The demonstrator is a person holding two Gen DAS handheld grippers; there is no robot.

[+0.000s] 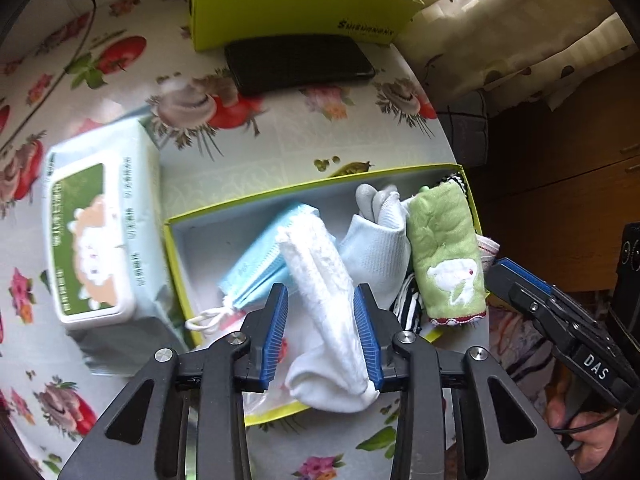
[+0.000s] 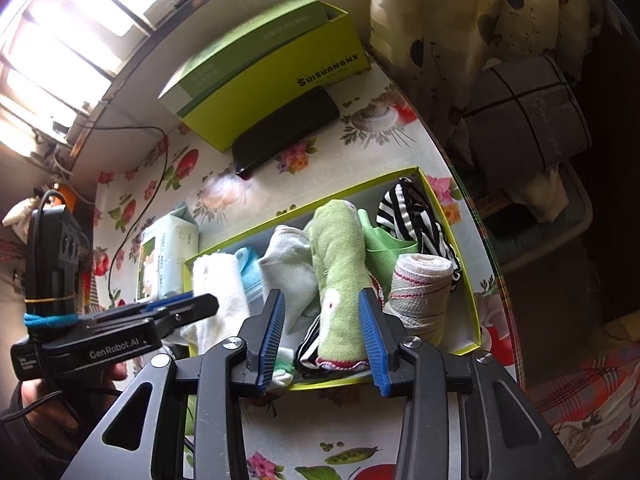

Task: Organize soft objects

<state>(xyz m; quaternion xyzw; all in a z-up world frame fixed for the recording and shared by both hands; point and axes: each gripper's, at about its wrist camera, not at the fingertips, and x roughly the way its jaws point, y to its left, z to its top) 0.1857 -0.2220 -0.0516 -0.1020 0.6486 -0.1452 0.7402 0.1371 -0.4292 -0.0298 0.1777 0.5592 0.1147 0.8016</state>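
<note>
A shallow lime-green box (image 1: 176, 248) on the flowered table holds soft things side by side. They are blue face masks (image 1: 256, 264), a white fluffy cloth (image 1: 320, 264), a white sock (image 1: 376, 248), a green rolled towel (image 1: 444, 256) with a white rabbit, and striped fabric (image 1: 408, 304). My left gripper (image 1: 320, 292) straddles the fluffy cloth; the left pad stands clear of it, so the jaws are open. My right gripper (image 2: 322, 294) hangs over the green towel (image 2: 340, 264), open, with a gap at its left pad. A bandage roll (image 2: 420, 292) lies to the right.
A wet-wipes pack (image 1: 96, 240) lies left of the box. Behind it are a black phone (image 1: 300, 64) and a tall lime-green carton (image 1: 296, 12). The table's edge (image 2: 472, 208) curves close on the right, with a curtain (image 2: 440, 20) beyond. A person's hand holds each gripper.
</note>
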